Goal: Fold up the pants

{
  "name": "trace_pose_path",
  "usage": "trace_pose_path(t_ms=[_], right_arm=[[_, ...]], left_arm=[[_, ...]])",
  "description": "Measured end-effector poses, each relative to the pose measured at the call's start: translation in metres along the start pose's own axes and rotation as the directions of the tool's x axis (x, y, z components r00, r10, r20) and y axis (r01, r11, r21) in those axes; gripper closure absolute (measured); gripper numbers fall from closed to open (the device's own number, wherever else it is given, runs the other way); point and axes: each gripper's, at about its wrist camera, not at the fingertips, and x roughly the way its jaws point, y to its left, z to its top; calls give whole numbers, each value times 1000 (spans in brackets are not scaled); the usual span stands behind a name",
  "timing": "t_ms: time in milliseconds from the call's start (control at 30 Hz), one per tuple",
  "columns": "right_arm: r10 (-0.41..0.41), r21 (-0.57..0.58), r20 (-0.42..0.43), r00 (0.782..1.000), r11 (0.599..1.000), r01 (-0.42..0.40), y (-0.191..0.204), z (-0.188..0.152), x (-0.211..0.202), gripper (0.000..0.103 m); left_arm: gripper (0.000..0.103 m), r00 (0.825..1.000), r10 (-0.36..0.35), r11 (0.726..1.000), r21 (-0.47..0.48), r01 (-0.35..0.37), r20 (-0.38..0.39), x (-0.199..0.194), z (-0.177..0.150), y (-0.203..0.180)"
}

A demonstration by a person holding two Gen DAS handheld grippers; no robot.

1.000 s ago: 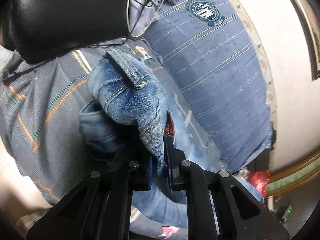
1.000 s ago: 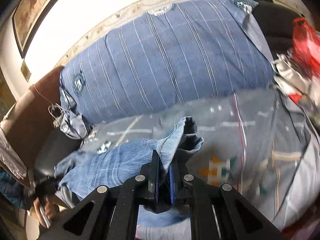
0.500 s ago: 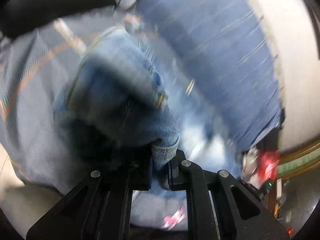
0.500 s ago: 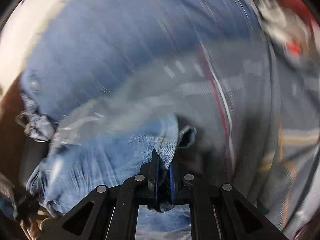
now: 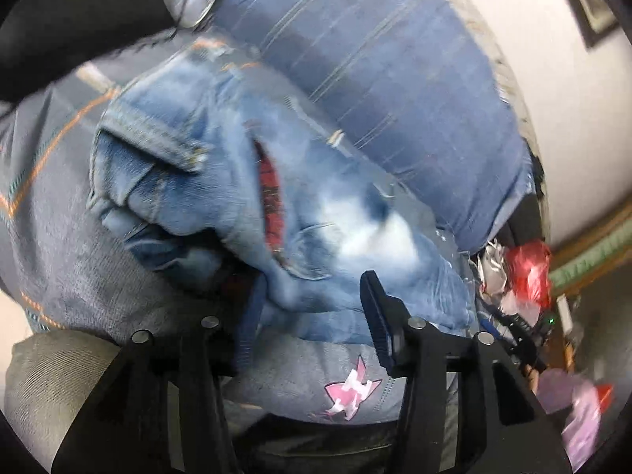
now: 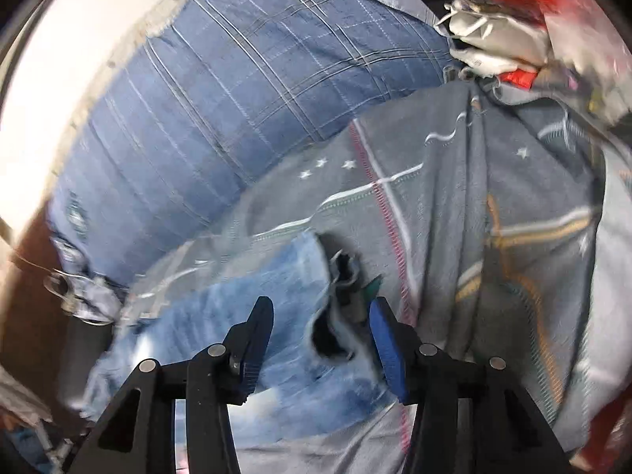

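Light blue jeans (image 5: pixel 245 181) lie bunched on a grey patterned blanket (image 5: pixel 59 217), waistband and red-lined pocket showing in the left wrist view. My left gripper (image 5: pixel 312 308) is open just above the waist end, holding nothing. In the right wrist view the leg end of the jeans (image 6: pixel 252 316) lies on the blanket (image 6: pixel 454 197). My right gripper (image 6: pixel 320 335) is open over the hem, with the cloth lying between the spread fingers but not pinched.
A large blue striped pillow (image 5: pixel 387 91) lies along the wall behind the jeans and also shows in the right wrist view (image 6: pixel 221 102). Red and white clutter (image 5: pixel 521 272) sits at the blanket's end, and shows in the right wrist view (image 6: pixel 513 31).
Both grippers were shut on the jeans and have opened, letting go. The jeans have dropped onto the blanket and lie more spread out.
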Motion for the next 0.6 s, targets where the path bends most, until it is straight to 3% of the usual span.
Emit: trace_pose_path(t_ms=[67, 133, 233, 300, 333, 400, 467, 500, 600], right_arm=[[79, 40, -52, 996, 996, -77, -5, -6, 13, 54], [82, 54, -103, 991, 996, -76, -8, -9, 32, 60], [-5, 16, -111, 994, 1000, 7, -5, -8, 41, 76], [31, 46, -125, 992, 999, -26, -7, -8, 45, 94], [26, 44, -132, 991, 999, -21, -6, -8, 47, 95], [-58, 4, -114, 992, 998, 59, -3, -8, 46, 98], [-21, 7, -80, 997, 1000, 21, -3, -8, 36, 98], [15, 17, -61, 998, 1000, -14, -4, -9, 31, 98], [21, 54, -46, 999, 998, -19, -8, -11, 27, 96]], left_arm=[[55, 1000, 7, 999, 47, -7, 4, 2, -3, -14], [55, 1000, -12, 997, 76, 14, -18, 9, -5, -27], [55, 998, -44, 994, 96, 49, -49, 25, -5, -49], [55, 997, -42, 990, 132, 51, -69, 42, -5, -65], [55, 994, -44, 987, 150, 58, -99, 53, -5, -72], [55, 988, -46, 981, 178, 73, -149, 72, -9, -79], [55, 985, -15, 978, 203, 51, -172, 82, -14, -78], [55, 982, -23, 981, 183, 58, -187, 85, -14, -75], [55, 977, -74, 991, 97, 95, -202, 83, -11, -58]])
